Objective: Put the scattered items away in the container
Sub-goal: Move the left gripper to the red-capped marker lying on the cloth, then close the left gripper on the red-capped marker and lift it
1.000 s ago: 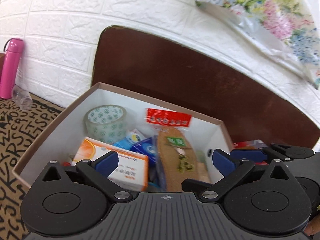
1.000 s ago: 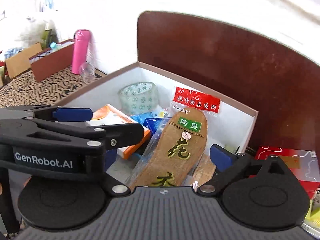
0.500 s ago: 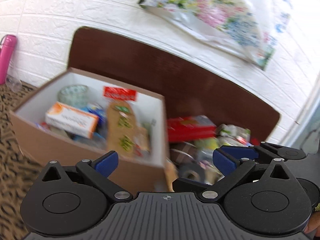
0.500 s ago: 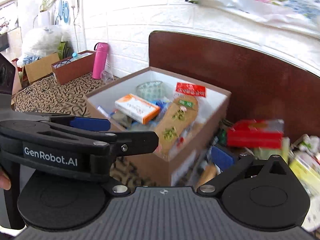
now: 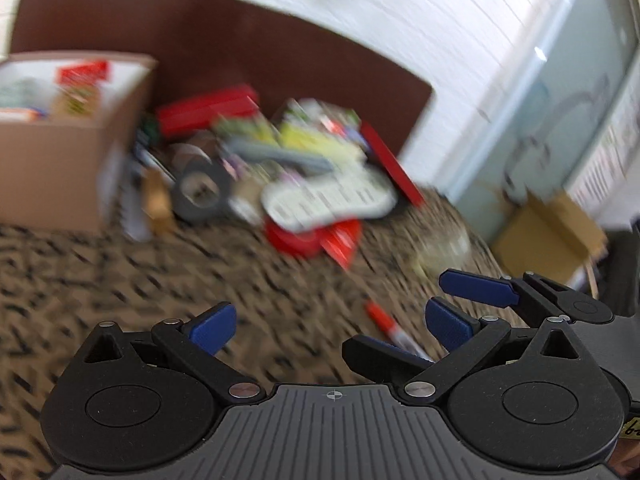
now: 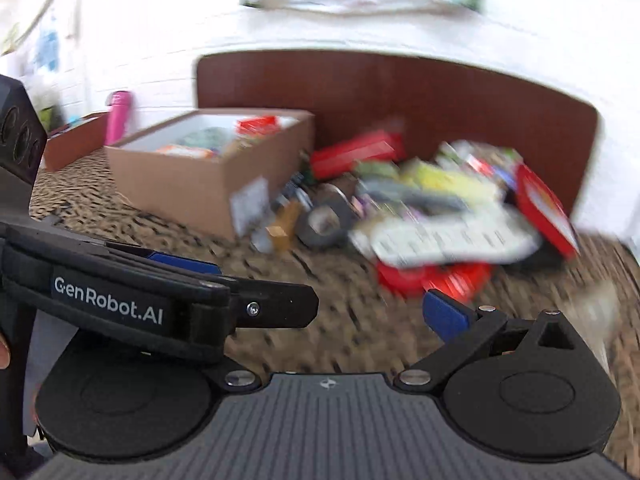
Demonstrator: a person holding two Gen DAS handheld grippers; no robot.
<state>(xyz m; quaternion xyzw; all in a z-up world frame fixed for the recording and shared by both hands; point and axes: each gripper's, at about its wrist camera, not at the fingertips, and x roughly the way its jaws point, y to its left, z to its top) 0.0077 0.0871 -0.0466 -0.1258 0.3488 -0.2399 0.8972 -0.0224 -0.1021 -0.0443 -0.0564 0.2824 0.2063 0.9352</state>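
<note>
White brick wall is backing a patterned surface (image 5: 120, 288) where the cardboard box (image 6: 192, 184) is sitting left of the scattered pile (image 6: 440, 208). Both the left hand-held gripper (image 5: 328, 326) and right hand-held gripper (image 6: 444, 314) are hovering wide, gripping nothing.

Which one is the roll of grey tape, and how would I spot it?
Find the cardboard box on the patterned tablecloth. Just right of its front corner, at the near left edge of the messy pile, lies the grey tape roll. It is the only dark grey ring with a round hole among the colourful packets.
</note>
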